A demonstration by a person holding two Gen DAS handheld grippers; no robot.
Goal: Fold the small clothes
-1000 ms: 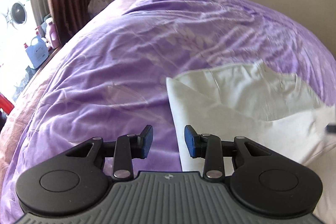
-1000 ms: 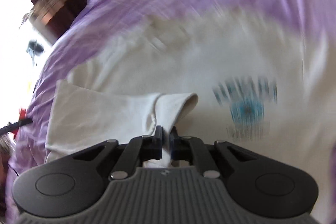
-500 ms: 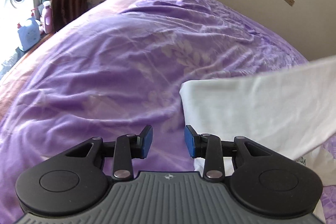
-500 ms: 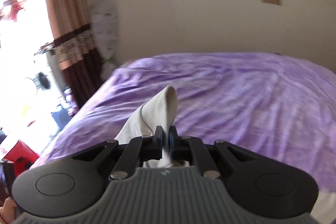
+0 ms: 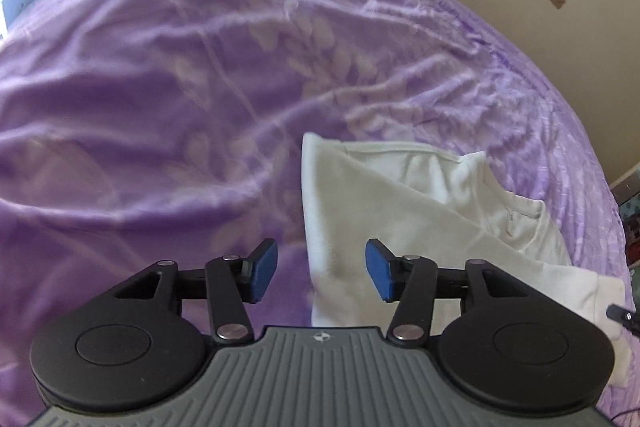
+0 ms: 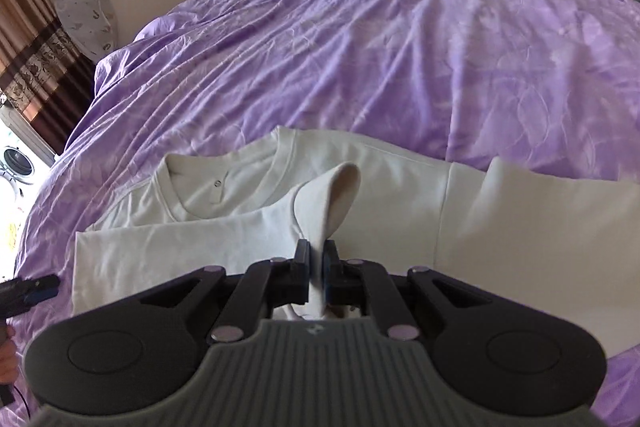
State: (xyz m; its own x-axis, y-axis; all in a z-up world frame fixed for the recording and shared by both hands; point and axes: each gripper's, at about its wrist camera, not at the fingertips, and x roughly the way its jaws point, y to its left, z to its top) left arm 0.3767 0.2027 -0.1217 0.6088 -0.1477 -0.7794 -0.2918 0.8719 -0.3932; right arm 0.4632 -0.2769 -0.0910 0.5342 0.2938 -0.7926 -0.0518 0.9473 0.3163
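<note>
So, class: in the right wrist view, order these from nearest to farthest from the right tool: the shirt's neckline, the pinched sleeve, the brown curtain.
1. Pinched sleeve: between the right tool's jaws.
2. Neckline: ahead, left.
3. Brown curtain: far left, beyond the bed.

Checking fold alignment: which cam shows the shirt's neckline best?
Right wrist. The white shirt's neckline lies open to view with its tag, just beyond the right gripper, which is shut on a sleeve cuff. The left wrist view shows only a sliver of the collar at the far right, behind a folded layer.
</note>
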